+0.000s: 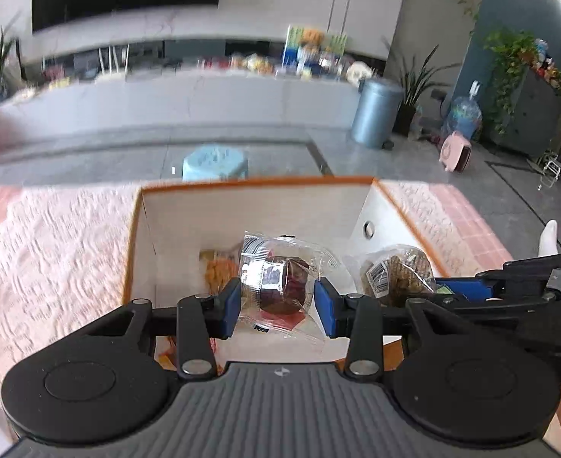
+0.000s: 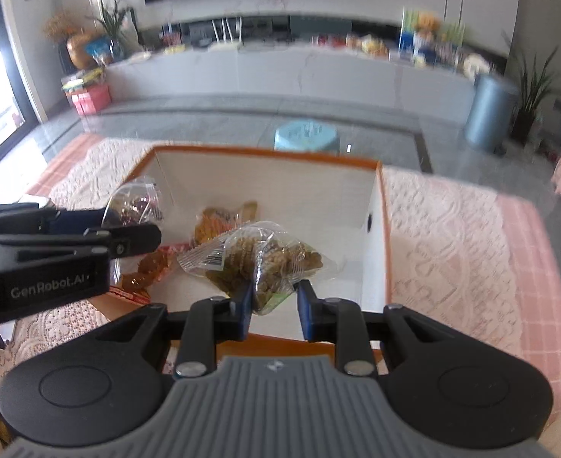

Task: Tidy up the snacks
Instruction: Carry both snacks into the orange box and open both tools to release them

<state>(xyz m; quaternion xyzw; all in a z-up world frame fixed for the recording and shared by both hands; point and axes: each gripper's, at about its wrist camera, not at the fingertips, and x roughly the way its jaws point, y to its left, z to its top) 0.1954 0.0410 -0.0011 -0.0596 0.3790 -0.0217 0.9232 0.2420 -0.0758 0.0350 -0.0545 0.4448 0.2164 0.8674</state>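
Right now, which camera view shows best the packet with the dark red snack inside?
The left wrist view: the dark red snack packet sits centred and sharp between the left claw pads. In the right wrist view, the same packet appears only partly, at the left, above the orange box edge, half hidden behind the left claw's black body.

I couldn't read the far counter [image 1: 211,87] beyond my left claw [image 1: 276,299]; its clutter was a smear of colour. The orange packet [image 1: 219,273] ahead of that claw's left finger sat half hidden behind the clear wrapper [image 1: 280,286] in the jaws, and the print on that wrapper was too small to read. To its right, the second bag [image 1: 394,273] was partly covered by my right claw's blue pad. From the right claw [image 2: 274,303], the packets under the left gripper body were blocked, and the box's near wall [image 2: 280,347] vanished behind the fingers.
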